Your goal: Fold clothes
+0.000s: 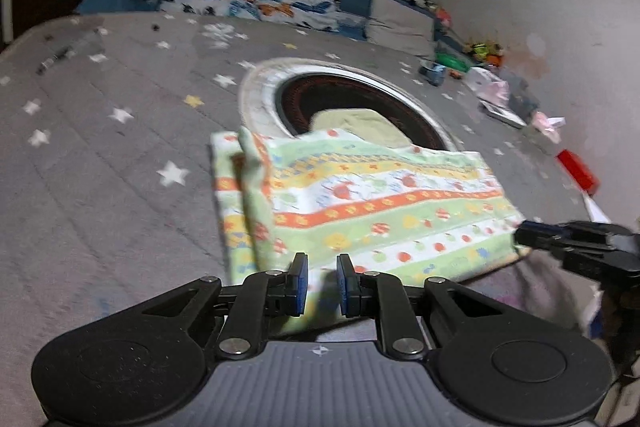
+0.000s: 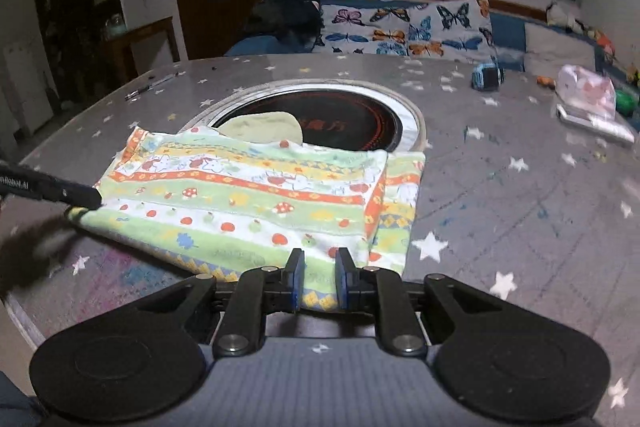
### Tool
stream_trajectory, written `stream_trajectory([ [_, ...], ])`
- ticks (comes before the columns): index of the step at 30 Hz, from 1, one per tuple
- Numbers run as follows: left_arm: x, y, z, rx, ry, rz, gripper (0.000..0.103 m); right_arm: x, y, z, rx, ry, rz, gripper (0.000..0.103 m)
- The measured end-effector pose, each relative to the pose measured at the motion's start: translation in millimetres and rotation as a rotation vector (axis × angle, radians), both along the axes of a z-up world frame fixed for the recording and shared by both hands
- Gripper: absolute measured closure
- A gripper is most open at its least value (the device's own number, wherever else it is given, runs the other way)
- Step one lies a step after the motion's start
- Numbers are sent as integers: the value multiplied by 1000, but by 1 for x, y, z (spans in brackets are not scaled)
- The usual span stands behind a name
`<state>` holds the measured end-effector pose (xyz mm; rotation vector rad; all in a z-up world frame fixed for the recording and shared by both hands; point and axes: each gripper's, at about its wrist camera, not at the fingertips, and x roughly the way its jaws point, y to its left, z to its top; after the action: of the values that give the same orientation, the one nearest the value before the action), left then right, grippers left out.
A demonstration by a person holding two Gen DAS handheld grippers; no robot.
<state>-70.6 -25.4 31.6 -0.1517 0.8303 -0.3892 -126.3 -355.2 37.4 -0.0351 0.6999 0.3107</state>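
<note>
— At mid-frame in both views, what lies there?
— A folded striped cloth (image 2: 256, 195) on the starry table (image 2: 520, 219), overlapping the round burner (image 2: 360, 123).
— The grippers?
— Left gripper (image 1: 322, 285) and right gripper (image 2: 319, 281): fingers narrowly parted over the near hem, gripping nothing.

- Bench (image 2: 500, 227) bare right of the folded cloth (image 2: 256, 195): wide free lane.
- Left side bare too, only a pen (image 2: 152, 87) at the far edge.
- Inset round cooktop (image 2: 360, 119) behind the cloth, flush.
- Clutter at far right: blue toy car (image 2: 486, 77), plastic bag (image 2: 586, 95), red box (image 1: 578, 169).
</note>
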Motion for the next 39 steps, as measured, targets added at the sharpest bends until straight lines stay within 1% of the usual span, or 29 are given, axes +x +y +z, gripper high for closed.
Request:
stream_trajectory([
  [4, 8, 3, 5, -23, -6, 6, 86, 6, 7, 9, 5, -38, 11, 87],
  [5, 10, 1, 6, -15, -12, 6, 86, 10, 9, 9, 3, -40, 12, 87],
  [8, 17, -1, -1, 17, 0, 15, 86, 17, 11, 1, -13, -23, 2, 87],
  [11, 19, 5, -6, 10, 18, 18, 86, 19, 3, -7, -19, 11, -27, 87],
  [13, 22, 6, -3, 7, 21, 17, 86, 17, -4, -5, -10, 15, -39, 87],
  [16, 30, 1, 3, 15, -3, 10, 86, 22, -8, 3, -22, 1, -48, 87],
  [21, 54, -6, 8, 29, -27, 15, 86, 48, 0, 13, -20, -24, -11, 87],
  [23, 66, -3, 5, 33, -17, 35, 86, 64, 5, 12, -19, -28, -1, 87],
  [27, 81, 9, -4, 38, 17, 77, 86, 92, 8, 1, -5, -1, -15, 87],
  [31, 81, 17, -6, 4, 31, 92, 86, 96, 7, -3, -11, 7, -29, 87],
  [34, 79, 12, -2, 14, 18, 87, 85, 96, 6, -6, -17, 11, -40, 85],
  [36, 78, 8, -1, 29, 5, 78, 84, 96, 6, -7, -22, 13, -47, 80],
  [39, 80, 4, -4, 52, 13, 83, 84, 97, 5, -9, -29, 17, -58, 80],
])
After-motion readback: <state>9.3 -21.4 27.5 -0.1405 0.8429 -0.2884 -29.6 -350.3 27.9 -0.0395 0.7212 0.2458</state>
